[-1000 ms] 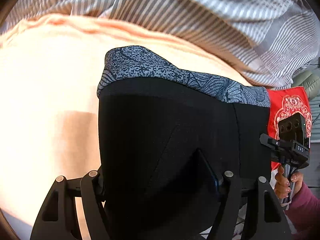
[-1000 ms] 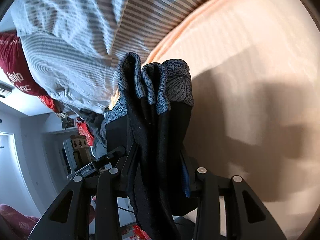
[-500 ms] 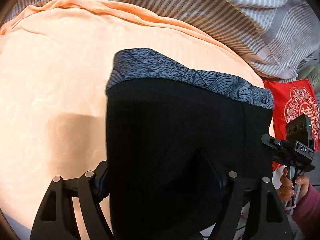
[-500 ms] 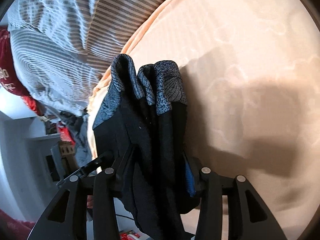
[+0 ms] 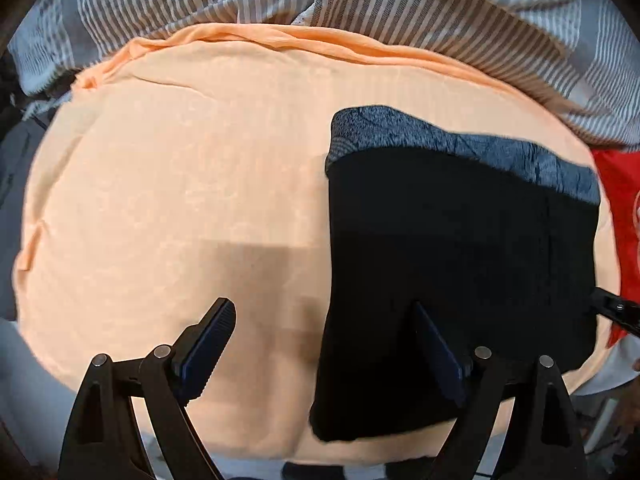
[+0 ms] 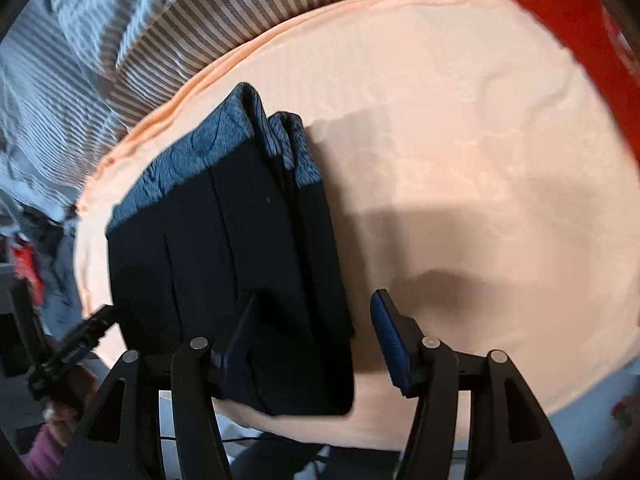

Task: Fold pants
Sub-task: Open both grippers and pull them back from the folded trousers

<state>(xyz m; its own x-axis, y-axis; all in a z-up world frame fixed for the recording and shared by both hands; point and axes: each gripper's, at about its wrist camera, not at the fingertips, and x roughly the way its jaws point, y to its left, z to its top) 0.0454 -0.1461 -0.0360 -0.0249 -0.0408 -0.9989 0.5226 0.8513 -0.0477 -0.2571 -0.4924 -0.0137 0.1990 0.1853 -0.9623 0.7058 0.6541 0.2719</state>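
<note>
The folded black pants point(image 5: 452, 264) with a blue-grey patterned waistband lie flat on the peach sheet point(image 5: 192, 184). My left gripper point(image 5: 324, 348) is open, its right finger over the pants' near left edge, its left finger over bare sheet. In the right wrist view the pants point(image 6: 236, 248) lie left of centre with stacked fold layers showing. My right gripper point(image 6: 316, 344) is open, straddling the pants' near right corner and holding nothing. The other gripper point(image 6: 76, 348) shows at the far left there.
A grey-and-white striped duvet point(image 5: 360, 12) is bunched along the far side of the sheet. A red cushion point(image 5: 624, 200) lies at the right edge. The sheet's near edge drops off just in front of both grippers.
Both grippers were shut on the folded pants and held them above the sheet. Now both have opened, and the pants rest flat on the sheet.
</note>
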